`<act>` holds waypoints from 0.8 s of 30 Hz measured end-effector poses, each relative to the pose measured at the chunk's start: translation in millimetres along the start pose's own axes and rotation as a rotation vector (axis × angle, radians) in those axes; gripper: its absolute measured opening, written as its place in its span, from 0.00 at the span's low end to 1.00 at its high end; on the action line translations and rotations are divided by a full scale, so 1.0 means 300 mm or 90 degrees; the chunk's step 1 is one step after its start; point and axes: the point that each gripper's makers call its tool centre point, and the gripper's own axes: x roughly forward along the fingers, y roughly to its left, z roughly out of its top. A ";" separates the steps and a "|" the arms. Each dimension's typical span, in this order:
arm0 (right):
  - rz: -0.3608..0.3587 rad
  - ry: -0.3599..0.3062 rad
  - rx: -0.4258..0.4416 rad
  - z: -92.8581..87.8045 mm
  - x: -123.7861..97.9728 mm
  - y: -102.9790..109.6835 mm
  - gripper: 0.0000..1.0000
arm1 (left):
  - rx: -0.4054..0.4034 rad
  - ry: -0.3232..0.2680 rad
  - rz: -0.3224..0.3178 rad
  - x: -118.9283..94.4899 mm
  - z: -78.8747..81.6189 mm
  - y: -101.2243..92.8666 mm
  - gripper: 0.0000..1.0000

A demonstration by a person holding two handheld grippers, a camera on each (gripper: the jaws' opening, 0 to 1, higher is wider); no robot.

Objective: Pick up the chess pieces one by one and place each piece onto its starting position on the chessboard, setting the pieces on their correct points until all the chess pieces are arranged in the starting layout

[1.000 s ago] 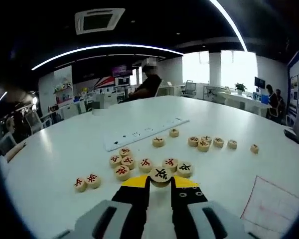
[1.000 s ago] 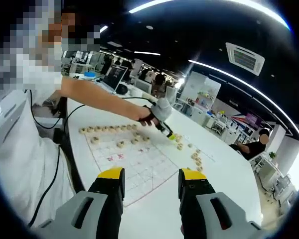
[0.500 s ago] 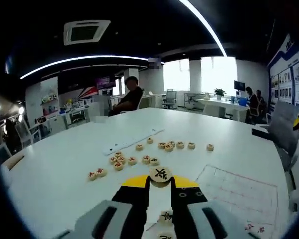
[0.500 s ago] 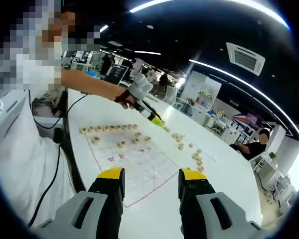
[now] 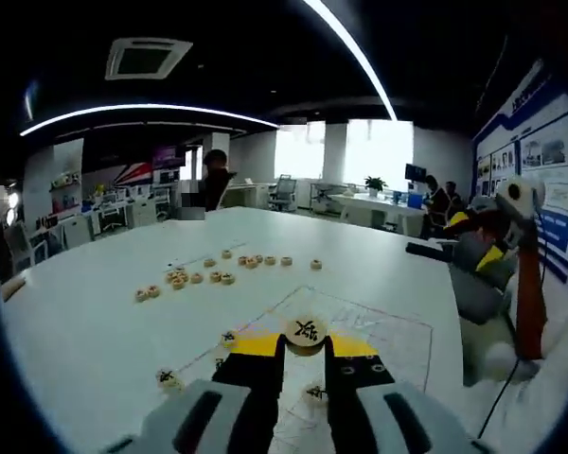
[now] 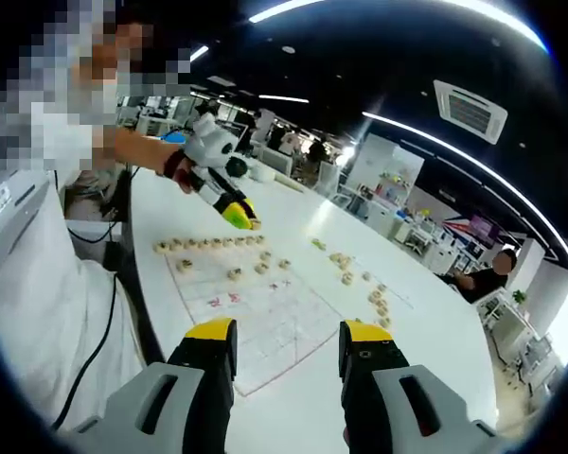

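Pinching a chess piece, left gripper hangs above the chessboard; right gripper spread, empty, over the table.

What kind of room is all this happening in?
Probably an open-plan office: a big white table, desks with monitors behind, ceiling air-conditioning vents, and other people seated at work.

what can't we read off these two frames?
- Characters on the loose pieces in the left gripper view: too small and blurred.
- Piece in the left claw: its lower half is hidden between the jaws.
- Target point on the chessboard: not determinable; board markings are faint in both views.
- Row of placed pieces in the right gripper view: faces too small to read.
- Right claw: open, holding nothing.
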 end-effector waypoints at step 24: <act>-0.005 -0.002 0.001 -0.003 -0.012 -0.011 0.44 | -0.004 0.146 -0.070 0.065 -0.273 -0.119 0.19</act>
